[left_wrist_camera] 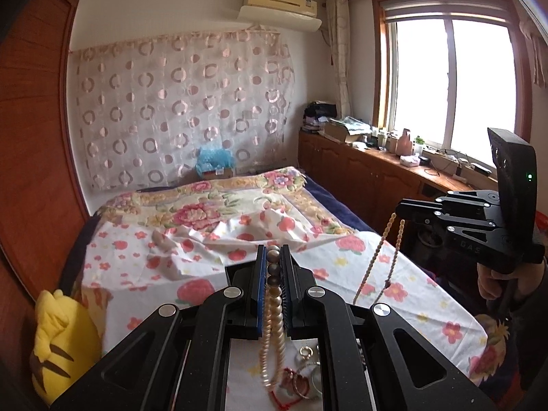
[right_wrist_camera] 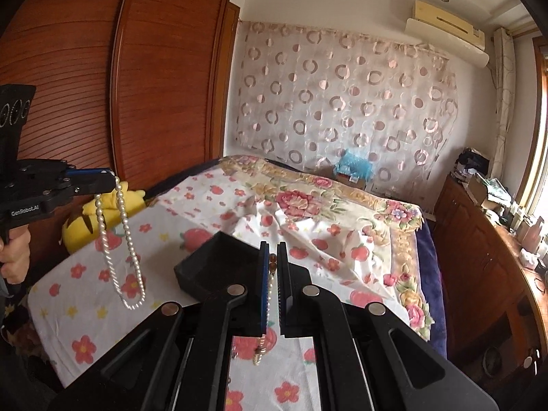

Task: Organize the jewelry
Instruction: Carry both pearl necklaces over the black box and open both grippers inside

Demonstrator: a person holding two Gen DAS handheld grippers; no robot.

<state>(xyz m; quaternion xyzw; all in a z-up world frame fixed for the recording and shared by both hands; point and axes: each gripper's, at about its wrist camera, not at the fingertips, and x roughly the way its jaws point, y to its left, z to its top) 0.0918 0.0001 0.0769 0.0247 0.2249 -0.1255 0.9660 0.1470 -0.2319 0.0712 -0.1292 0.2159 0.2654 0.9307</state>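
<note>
My left gripper (left_wrist_camera: 274, 250) is shut on a white pearl necklace (left_wrist_camera: 272, 328), whose loop hangs down between the fingers. From the right wrist view the same left gripper (right_wrist_camera: 111, 179) holds the pearl necklace (right_wrist_camera: 123, 250) dangling above the floral sheet. My right gripper (right_wrist_camera: 273, 246) is shut on a thin strand of small tan beads (right_wrist_camera: 261, 349). In the left wrist view the right gripper (left_wrist_camera: 400, 211) shows this bead strand (left_wrist_camera: 376, 257) hanging in a long loop. A small pile of rings and a red cord (left_wrist_camera: 303, 376) lies on the sheet below my left gripper.
A black open box (right_wrist_camera: 212, 263) sits on the bed's floral sheet (right_wrist_camera: 342, 233). A yellow plush toy (left_wrist_camera: 61, 339) lies at the bed's left edge beside the wooden wardrobe (right_wrist_camera: 164, 85). A cluttered wooden cabinet (left_wrist_camera: 376, 167) runs under the window. A hand (left_wrist_camera: 493, 281) grips the right handle.
</note>
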